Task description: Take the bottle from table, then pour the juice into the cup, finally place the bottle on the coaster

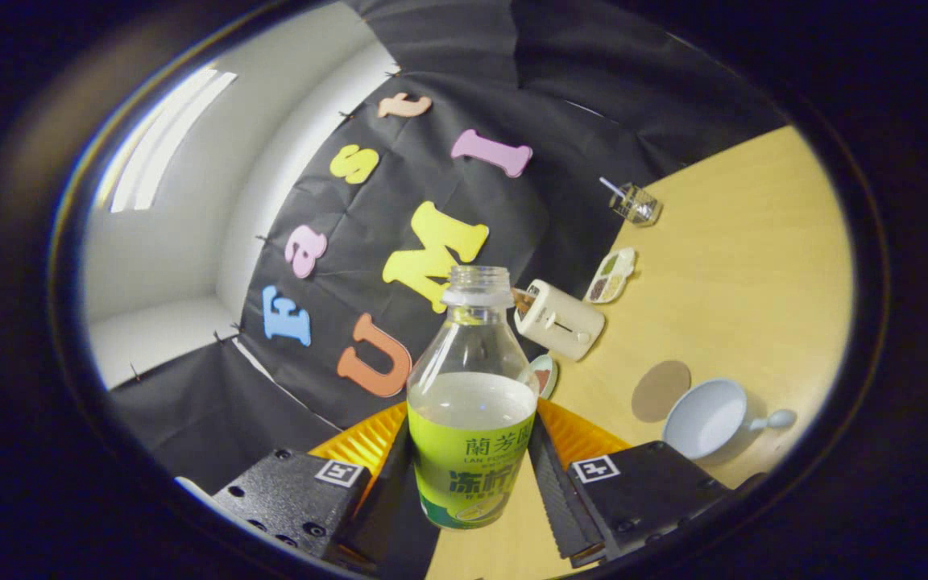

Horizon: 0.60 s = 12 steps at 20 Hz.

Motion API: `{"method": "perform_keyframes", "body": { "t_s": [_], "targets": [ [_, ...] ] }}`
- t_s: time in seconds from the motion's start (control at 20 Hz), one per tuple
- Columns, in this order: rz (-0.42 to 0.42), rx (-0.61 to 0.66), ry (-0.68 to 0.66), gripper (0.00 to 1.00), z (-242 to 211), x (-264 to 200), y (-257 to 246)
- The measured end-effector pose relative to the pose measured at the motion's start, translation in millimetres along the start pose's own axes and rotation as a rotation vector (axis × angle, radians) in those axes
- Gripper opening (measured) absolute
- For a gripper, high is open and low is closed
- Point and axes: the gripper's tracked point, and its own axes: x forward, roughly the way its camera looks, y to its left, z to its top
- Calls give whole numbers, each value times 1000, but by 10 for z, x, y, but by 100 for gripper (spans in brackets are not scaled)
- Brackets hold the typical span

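An uncapped clear bottle point(470, 403) with a green label and pale juice inside sits between my fingers, and my gripper point(470, 483) is shut on its labelled body. The whole view is rolled, so the bottle is held lifted off the wooden table point(754, 266). A pale blue cup point(706, 419) with a handle stands on the table to the right of the fingers. Just beyond the cup lies a round brown coaster point(660, 390).
A cream toaster point(561, 322) stands beyond the bottle, with a small round dish point(543, 375) beside it. Farther off are a divided plate of foods point(611, 275) and a clear glass with a straw point(635, 203) near the black cloth wall.
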Motion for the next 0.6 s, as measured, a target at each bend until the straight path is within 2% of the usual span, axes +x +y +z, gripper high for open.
{"method": "perform_keyframes", "body": {
  "t_s": [0.2,0.4,0.6],
  "targets": [
    [-63,-253,-26,80,45,34,-122],
    [-178,-535,-33,80,68,122,-318],
    [-245,-679,-41,81,90,285,-504]
  ]
}}
